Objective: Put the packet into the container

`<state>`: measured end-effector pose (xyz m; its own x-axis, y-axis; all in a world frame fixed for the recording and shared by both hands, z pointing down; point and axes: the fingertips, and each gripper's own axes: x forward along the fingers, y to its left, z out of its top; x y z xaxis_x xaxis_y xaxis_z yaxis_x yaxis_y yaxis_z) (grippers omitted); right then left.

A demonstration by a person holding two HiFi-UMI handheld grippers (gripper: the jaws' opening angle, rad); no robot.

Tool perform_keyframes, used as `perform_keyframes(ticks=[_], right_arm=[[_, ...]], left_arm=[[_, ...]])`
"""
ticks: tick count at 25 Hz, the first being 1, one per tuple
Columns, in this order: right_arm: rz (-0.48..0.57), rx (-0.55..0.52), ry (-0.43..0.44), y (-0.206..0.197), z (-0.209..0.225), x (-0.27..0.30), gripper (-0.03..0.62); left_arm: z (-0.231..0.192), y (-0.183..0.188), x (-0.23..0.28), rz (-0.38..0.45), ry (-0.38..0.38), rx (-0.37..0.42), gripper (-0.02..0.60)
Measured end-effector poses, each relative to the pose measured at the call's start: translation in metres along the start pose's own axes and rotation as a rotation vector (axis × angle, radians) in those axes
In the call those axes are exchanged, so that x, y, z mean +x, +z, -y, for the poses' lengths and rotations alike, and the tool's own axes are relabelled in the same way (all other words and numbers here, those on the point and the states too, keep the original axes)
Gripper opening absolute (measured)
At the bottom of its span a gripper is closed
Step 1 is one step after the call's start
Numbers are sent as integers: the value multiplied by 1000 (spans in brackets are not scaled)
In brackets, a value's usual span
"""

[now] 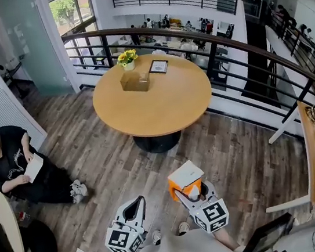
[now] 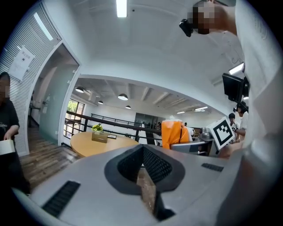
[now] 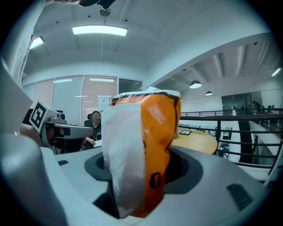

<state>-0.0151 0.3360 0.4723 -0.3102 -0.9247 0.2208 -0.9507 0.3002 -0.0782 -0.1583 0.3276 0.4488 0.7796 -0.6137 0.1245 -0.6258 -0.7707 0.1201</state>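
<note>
Well, the packet (image 1: 186, 178), orange with a white face, stands upright between the jaws of the right gripper (image 1: 192, 192), which are clamped on its lower part. Most of it rises free above the pads. The left gripper (image 1: 138, 203) hangs beside it at nine o'clock, with its jaws together at the tips and nothing between them.

The likely container is the brown box (image 1: 135, 81), well apart at twelve o'clock, on the far side of the round surface (image 1: 161, 110). I judge that the step in hand is the carry.

To do it well:
- Keep the squeeze even, since a soft packet held low can flop or slide out.
- Walk in from the six o'clock edge and reach across.
- Bring the packet over the box from above, not from the side, so that the box is not shoved.

Whether the box is open on top cannot be told from here, so that should be checked on approach.

A flower pot (image 1: 127, 57) at the box's twelve o'clock and a framed card (image 1: 158, 66) at its two o'clock stand just beside it. The jaws should part only once the packet's bottom is inside. The free gripper could steady the box.
</note>
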Motion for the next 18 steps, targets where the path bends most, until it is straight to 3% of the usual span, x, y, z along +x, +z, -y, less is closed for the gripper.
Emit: perform_keyframes(ticks=[18], right_arm=[[8, 15, 74, -3, 46, -15, 294]], left_arm=[[40, -2, 39, -16, 23, 10, 5]])
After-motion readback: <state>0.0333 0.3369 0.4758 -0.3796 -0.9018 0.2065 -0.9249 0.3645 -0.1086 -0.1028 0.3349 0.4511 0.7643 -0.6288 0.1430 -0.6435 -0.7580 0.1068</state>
